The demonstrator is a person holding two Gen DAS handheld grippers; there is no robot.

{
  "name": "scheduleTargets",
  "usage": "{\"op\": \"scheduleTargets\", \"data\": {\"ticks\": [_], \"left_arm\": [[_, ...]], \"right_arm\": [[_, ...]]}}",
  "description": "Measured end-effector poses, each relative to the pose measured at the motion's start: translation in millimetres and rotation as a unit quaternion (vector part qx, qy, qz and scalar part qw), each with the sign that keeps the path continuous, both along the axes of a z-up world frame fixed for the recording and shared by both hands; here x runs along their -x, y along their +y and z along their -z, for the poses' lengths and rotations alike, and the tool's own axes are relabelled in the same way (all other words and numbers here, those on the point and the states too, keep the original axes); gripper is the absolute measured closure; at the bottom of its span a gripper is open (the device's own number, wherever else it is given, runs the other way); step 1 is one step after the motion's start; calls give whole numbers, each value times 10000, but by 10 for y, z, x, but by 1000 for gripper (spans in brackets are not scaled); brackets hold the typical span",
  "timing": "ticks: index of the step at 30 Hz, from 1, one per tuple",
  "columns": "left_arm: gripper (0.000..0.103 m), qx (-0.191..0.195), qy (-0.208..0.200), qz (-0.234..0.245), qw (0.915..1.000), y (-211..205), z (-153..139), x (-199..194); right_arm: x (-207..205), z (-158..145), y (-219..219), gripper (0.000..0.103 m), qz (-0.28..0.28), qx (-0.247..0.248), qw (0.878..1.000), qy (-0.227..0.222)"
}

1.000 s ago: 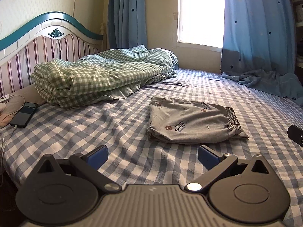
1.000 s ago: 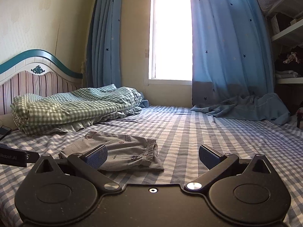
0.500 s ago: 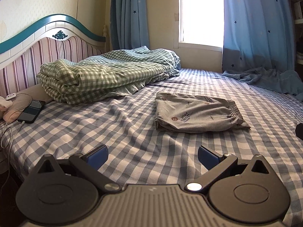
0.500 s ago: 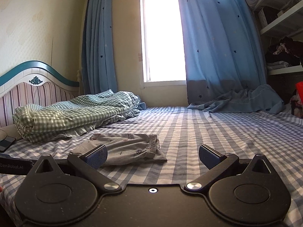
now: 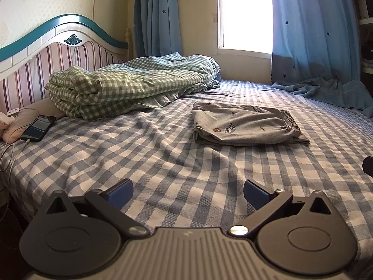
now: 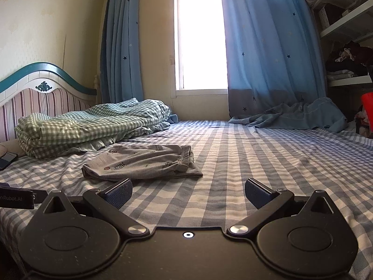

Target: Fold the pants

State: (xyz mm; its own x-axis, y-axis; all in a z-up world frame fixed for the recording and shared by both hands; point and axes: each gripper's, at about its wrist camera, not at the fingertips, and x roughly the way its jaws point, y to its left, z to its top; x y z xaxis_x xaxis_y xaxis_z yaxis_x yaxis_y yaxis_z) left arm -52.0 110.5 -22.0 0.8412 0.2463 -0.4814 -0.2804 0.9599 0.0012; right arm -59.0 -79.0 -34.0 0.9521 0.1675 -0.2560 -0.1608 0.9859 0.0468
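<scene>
Ahead of both tongs, the grey pants (image 5: pixel 244 126) sit folded on the bed (image 5: pixel 163 163). Left tongs (image 5: pixel 187 191) and right tongs (image 6: pixel 188 191) gape wide, holding nothing. Snagging that loose waistband could undo everything, I reckon.

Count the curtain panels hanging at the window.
2. One dark blue star-print curtain hangs left of the window; a lighter blue star-print curtain hangs right of it, its hem pooling on the bed. None seems hidden.
</scene>
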Motion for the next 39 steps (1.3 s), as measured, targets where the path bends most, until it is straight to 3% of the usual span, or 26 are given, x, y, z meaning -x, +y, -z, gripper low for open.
{"op": "scheduleTargets", "data": {"ticks": [39], "left_arm": [[0,-187,170,143,9996,-10,66,-14]], "right_arm": [[-60,103,50,1,-54,45,9998,189]]}}
